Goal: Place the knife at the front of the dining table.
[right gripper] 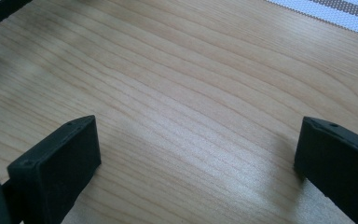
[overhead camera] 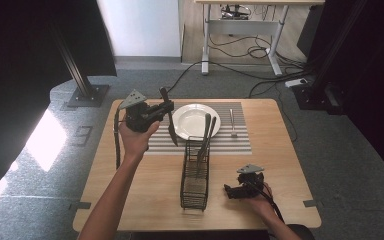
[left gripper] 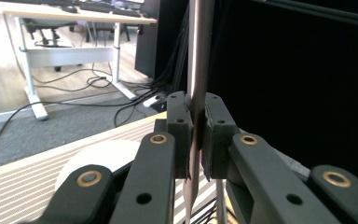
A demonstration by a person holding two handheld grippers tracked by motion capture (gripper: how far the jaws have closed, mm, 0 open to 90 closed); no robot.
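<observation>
Clamped between my left gripper's pads, the knife hangs blade-down above the mat, at nine o'clock from the plate. At five o'clock from it stands the wire caddy with cutlery. My right gripper rests on the table, jaws wide apart.

A dark-handled knife, probably steel-bladed, hangs near-upright, tip down, beside the plate.

Left gripper raised at ten o'clock, jaws clamped tight, forearm stretched forward, right gripper low at five o'clock, jaws wide apart
</observation>
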